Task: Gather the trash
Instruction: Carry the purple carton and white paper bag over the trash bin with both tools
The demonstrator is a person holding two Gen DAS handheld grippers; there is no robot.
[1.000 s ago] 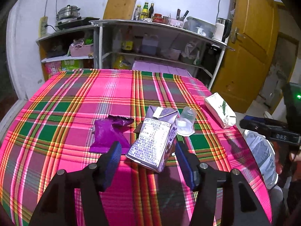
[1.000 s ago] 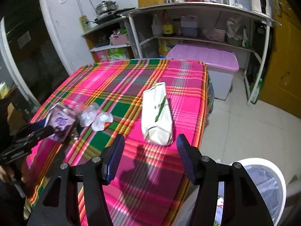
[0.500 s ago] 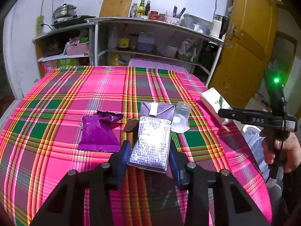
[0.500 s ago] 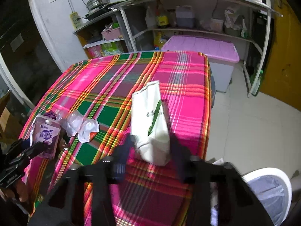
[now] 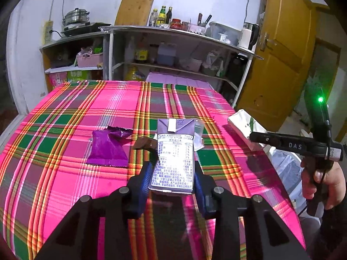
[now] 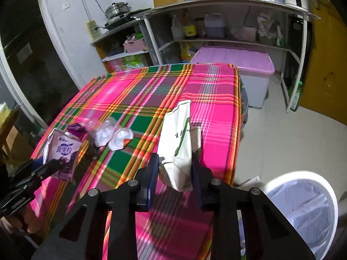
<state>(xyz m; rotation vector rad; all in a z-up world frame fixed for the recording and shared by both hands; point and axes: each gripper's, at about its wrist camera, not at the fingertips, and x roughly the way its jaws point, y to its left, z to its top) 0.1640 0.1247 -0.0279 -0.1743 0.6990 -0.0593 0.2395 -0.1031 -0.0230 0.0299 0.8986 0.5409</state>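
So both grabs look pretty much done here. The left hand-held gripper [image 5: 171, 181] has just been closing and is now pinched on the purple carton [image 5: 174, 155], pads pressed on both sides near its lower end. A second ago the jaws were spread wide around it, so that's the big change. The carton is seen lying flat on the worktop [image 5: 65, 130], not yet lifted as far as can be told.

Same story on the other side: the right hand-held gripper [image 6: 174, 179] has just been closing too, and the white paper bag [image 6: 179, 143] is now squeezed between its pads at the near end, crumpled a bit where it's held.

Left behind on the plaid cloth are a purple wrapper [image 5: 108, 145], a small brown scrap [image 5: 144, 144] just beside the carton, and some clear plastic cups [image 6: 112, 133].

A white bin with a liner [image 6: 303, 212] is sitting on the floor just off the worktop's edge, below the right side. With two pieces gripped, the next job is probably carrying them over there. The soft bag could slip or sag, so it'd need watching.
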